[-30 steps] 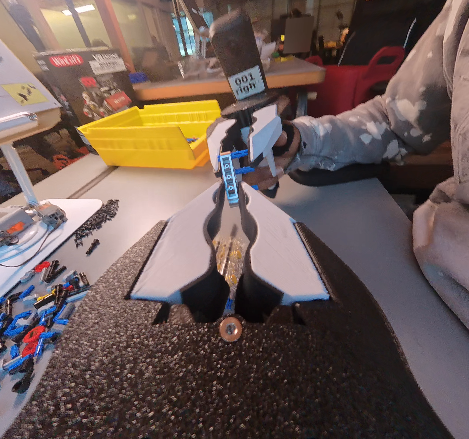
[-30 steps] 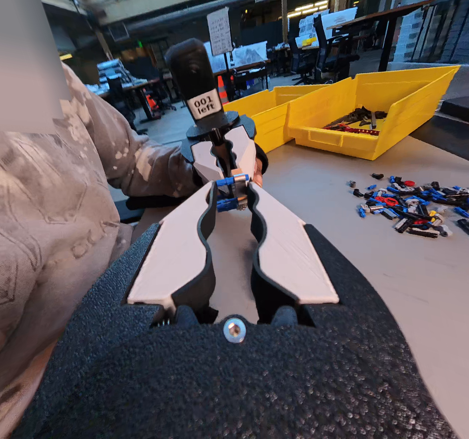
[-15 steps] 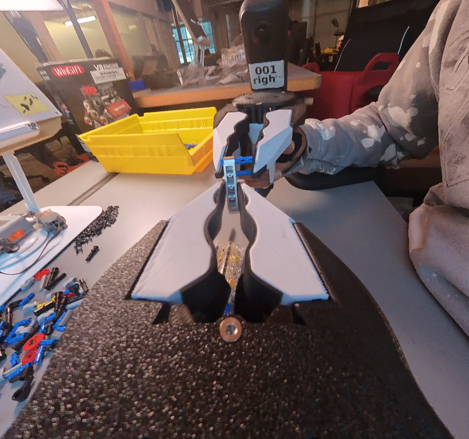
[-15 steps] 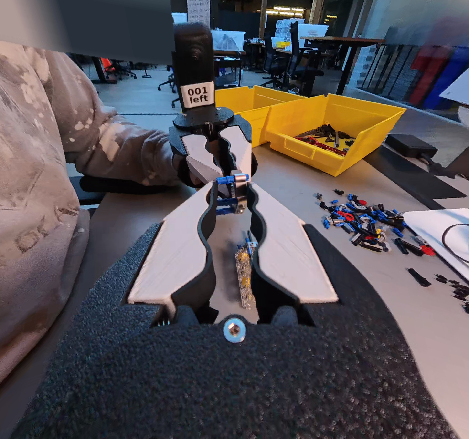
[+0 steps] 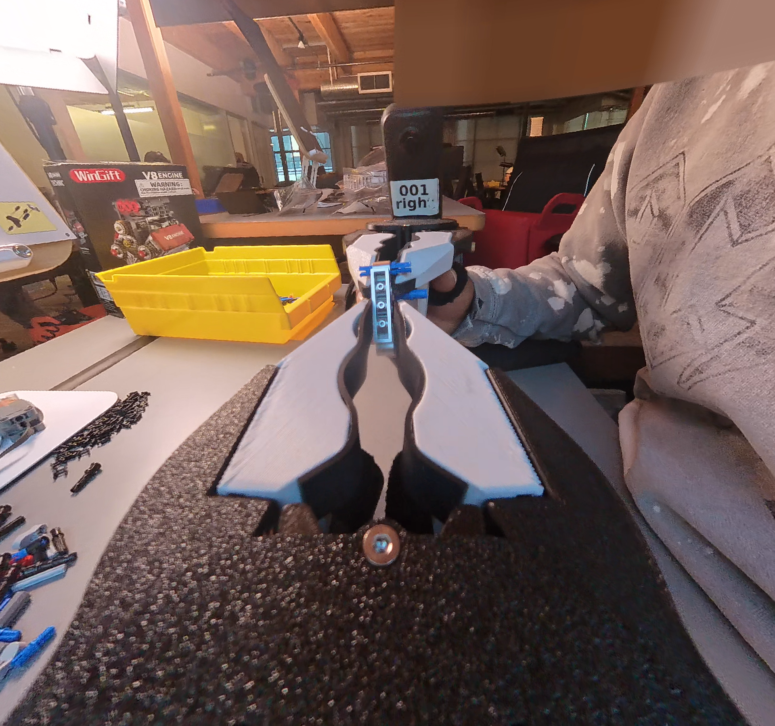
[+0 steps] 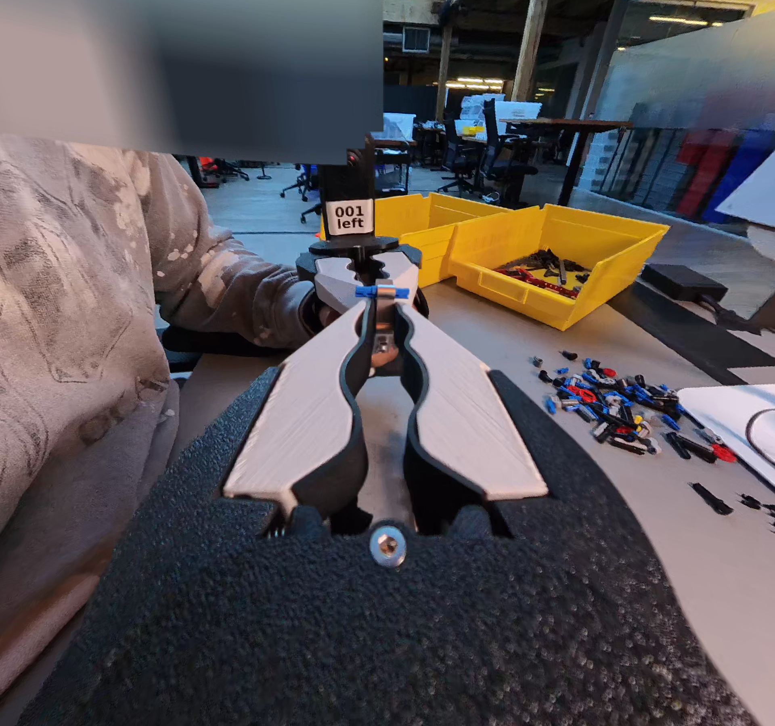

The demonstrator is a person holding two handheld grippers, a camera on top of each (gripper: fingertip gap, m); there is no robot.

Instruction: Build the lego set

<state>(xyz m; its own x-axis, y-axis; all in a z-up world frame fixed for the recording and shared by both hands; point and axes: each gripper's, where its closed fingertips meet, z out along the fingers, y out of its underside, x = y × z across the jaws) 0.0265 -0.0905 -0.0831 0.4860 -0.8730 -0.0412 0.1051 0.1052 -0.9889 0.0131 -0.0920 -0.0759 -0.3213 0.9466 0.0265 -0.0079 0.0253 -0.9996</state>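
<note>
Each claw has two pale grey, ridged plastic fingers with wavy black inner edges, set in a grainy black body with a bright screw at its centre. The left claw (image 5: 382,320) is pressed onto a slim grey beam (image 5: 382,311), a rectangular plastic strip with three round holes along its face; it stands nearly upright between the fingertips, raised above the bench (image 5: 188,374). Short blue pins (image 5: 402,266) stick out sideways from the beam's upper part. The right claw (image 6: 383,311) faces the left one and is closed to a narrow gap around the same beam, meeting it from the opposite side; whether it truly presses the piece or only brackets it, I cannot tell.

The bench is smooth and matte grey. On it lie a loose heap of small blue, black and red plastic parts (image 6: 616,404), a spill of tiny black pins (image 5: 100,425), a flat white sheet (image 6: 729,416), and glossy yellow bins (image 5: 218,290) with ribbed walls. A speckled grey sleeve (image 5: 545,299) leads to the hand holding the right claw.
</note>
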